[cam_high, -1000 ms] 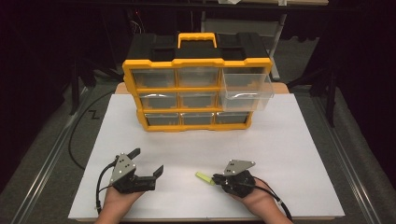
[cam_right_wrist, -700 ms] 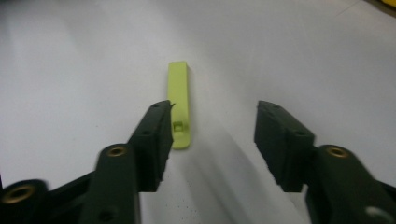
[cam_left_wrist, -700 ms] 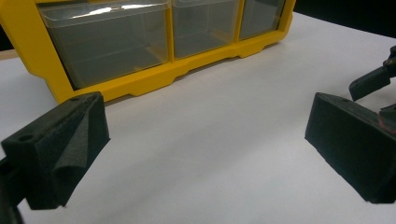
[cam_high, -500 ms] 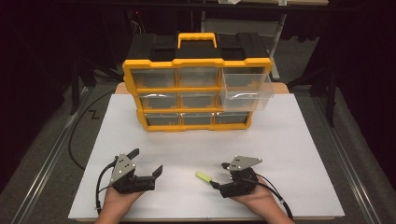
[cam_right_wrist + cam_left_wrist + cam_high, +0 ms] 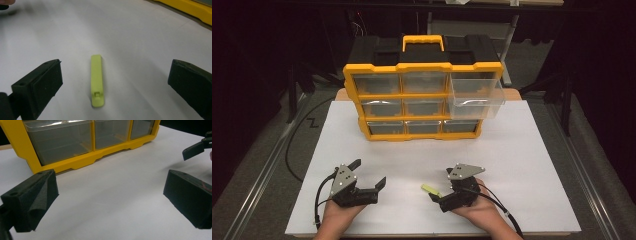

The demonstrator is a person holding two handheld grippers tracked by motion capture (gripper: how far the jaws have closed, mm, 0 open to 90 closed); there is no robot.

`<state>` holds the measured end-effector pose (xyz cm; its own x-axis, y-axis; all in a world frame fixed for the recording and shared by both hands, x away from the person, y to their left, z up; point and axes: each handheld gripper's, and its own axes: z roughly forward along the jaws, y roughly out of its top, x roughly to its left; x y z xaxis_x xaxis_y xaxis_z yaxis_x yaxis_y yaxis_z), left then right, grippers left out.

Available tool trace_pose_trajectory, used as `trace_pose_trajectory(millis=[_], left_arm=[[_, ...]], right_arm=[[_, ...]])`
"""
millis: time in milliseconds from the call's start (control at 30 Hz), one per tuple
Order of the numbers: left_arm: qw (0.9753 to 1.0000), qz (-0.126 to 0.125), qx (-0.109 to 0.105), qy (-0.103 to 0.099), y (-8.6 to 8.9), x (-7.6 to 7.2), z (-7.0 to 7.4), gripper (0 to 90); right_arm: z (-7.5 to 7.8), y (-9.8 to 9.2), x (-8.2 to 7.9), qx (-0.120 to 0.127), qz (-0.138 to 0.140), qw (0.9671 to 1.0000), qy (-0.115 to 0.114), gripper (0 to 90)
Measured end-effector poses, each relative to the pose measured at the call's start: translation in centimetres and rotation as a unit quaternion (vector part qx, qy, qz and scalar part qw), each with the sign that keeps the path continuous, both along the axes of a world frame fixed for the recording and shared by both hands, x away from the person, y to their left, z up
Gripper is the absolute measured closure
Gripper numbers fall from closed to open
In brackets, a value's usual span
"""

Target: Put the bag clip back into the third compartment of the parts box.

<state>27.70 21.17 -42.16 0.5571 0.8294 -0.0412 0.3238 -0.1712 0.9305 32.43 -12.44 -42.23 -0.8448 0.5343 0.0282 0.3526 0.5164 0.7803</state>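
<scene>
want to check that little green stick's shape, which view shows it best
The right gripper view: the green stick lies flat on the white table, close up between the open right gripper, its small notch near one end visible. The high view shows it tiny beside that gripper.

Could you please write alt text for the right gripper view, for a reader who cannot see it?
A slim yellow-green plastic piece lies flat on the white table, between the open black jaws of the right gripper and touching neither. A strip of the yellow organizer crosses the top right corner.
</scene>
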Motion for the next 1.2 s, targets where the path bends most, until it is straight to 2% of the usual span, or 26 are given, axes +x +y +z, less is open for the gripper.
trace_pose_trajectory(millis=[133,267,367,467,533,633,700,733,867,967,1133,1200], left_arm=[[1.0000,-0.003,-0.001,-0.001,0.0,-0.1,0.0,1.0],[1.0000,-0.002,-0.001,-0.002,0.0,-0.1,0.0,1.0],[1.0000,-0.004,0.001,-0.004,0.1,-0.1,0.1,1.0],[1.0000,-0.005,0.003,-0.004,0.1,-0.1,0.1,1.0],[1.0000,-0.006,0.001,-0.001,0.0,0.0,0.1,1.0],[0.9999,-0.010,0.003,-0.002,-0.1,0.1,0.0,1.2],[0.9999,-0.010,0.004,-0.001,-0.1,0.1,0.0,0.8],[0.9999,-0.012,0.008,0.003,-0.2,0.1,-0.1,0.7],[0.9998,-0.013,0.012,0.006,-0.2,0.1,-0.2,0.7],[0.9999,-0.010,0.004,0.000,-0.2,0.2,0.1,0.4],[1.0000,-0.003,0.002,0.002,-0.1,0.2,0.1,0.4],[1.0000,-0.002,-0.005,0.001,-0.2,0.3,0.1,0.4]], right_arm=[[-0.5,1.4,0.0,-0.011,0.028,0.9995,0.010,2.4],[-1.1,2.3,0.1,-0.016,0.045,0.9986,0.021,12.6],[-1.2,2.5,0.2,-0.029,0.047,0.9982,0.022,26.2],[-1.2,2.4,0.3,-0.031,0.050,0.9978,0.029,42.9],[-1.5,2.6,0.2,-0.046,0.049,0.9974,0.024,49.1],[-1.4,2.6,-0.2,-0.061,0.045,0.9971,0.005,59.3],[-1.4,2.6,-0.3,-0.062,0.049,0.9969,0.002,61.8],[-1.4,2.7,-0.5,-0.065,0.053,0.9965,0.002,66.6],[-1.3,2.9,-0.6,-0.070,0.056,0.9960,0.004,72.0],[-1.4,2.7,-0.4,-0.065,0.058,0.9962,0.010,78.2],[-1.4,2.6,-0.3,-0.065,0.064,0.9958,0.008,79.1],[-1.3,2.6,-0.2,-0.065,0.068,0.9956,0.009,79.1]])
